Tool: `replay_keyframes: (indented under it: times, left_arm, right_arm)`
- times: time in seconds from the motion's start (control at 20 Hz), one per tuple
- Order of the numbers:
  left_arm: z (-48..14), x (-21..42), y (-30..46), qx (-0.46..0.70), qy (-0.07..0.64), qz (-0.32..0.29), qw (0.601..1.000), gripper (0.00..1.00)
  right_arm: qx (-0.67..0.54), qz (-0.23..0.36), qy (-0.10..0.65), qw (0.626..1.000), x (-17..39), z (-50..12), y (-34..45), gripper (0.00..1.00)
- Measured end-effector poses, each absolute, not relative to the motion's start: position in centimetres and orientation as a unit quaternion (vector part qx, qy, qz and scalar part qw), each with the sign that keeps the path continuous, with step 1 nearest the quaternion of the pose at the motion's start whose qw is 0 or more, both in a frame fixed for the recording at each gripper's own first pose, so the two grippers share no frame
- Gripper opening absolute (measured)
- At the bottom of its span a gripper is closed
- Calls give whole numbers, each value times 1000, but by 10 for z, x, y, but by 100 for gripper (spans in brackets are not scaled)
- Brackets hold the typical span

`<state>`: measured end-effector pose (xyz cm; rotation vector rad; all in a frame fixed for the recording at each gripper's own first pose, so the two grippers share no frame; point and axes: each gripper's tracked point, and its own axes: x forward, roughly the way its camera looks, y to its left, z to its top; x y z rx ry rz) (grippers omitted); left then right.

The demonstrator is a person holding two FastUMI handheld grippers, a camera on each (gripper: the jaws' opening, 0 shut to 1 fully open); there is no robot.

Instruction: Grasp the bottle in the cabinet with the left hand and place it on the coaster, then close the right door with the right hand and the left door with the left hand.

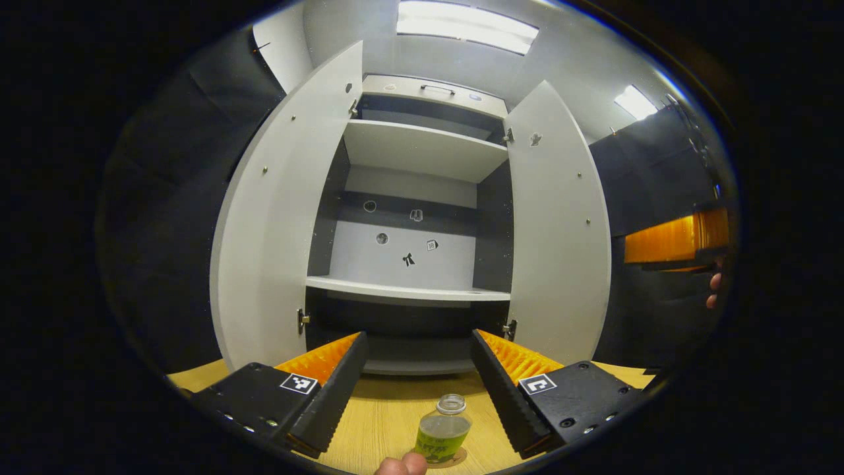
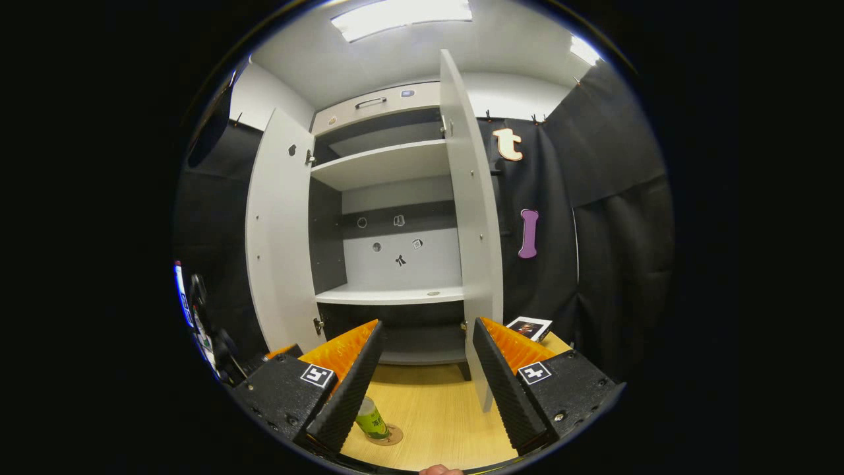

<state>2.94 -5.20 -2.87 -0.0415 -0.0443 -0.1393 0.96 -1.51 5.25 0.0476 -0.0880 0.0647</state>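
Observation:
A small bottle (image 1: 443,429) with a green label and clear cap stands upright on a round coaster (image 1: 455,458) on the wooden table (image 1: 389,415). My left gripper (image 1: 417,389) is open above and behind it, fingers wide apart, touching nothing. In the right gripper view the bottle (image 2: 372,419) and coaster (image 2: 389,437) sit low left, partly hidden by a finger. My right gripper (image 2: 427,382) is open, facing the cabinet. The cabinet's left door (image 1: 277,224) and right door (image 1: 560,231) both stand open. The right door (image 2: 471,224) appears edge-on just beyond my right gripper.
The cabinet shelves (image 1: 409,290) are bare apart from small stickers on the back wall. My right gripper's finger (image 1: 672,241) and a hand show far right in the left gripper view. A small card (image 2: 529,327) lies on the table right of the cabinet.

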Motion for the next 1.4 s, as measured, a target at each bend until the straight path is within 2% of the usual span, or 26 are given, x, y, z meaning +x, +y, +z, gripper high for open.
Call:
replay_keyframes:
  times: [0.05, 0.1, 0.35, 0.5, 0.65, 0.95, 1.15, 1.4]
  left_arm:
    - [-22, 28, -49, -13, -22, -67, 997, 99]
    - [-16, 26, -48, -11, -19, -64, 998, 95]
    - [-11, 12, -52, -24, 13, -46, 999, 95]
    - [-15, 5, -48, -29, 17, -24, 999, 95]
    - [-21, -2, -45, -19, 24, -18, 999, 95]
    - [-19, -10, -42, -8, 2, 3, 1000, 95]
    - [-14, -15, -44, -8, -3, -2, 1000, 95]
    - [-13, -20, -35, -1, 0, 6, 1000, 95]
  right_arm:
    - [27, 33, -51, 998, 11, 54, -18, 84]
    - [30, 32, -59, 997, 12, 54, -20, 84]
    - [56, 45, -45, 996, 17, 26, -21, 83]
    - [64, 66, -47, 995, 11, 32, -29, 84]
    - [49, 51, -81, 994, 11, 74, -71, 83]
    - [78, -22, -159, 984, 41, 179, -166, 83]
    - [79, -22, -168, 982, 78, 222, -187, 82]
    - [45, -35, -149, 987, 127, 232, -192, 82]
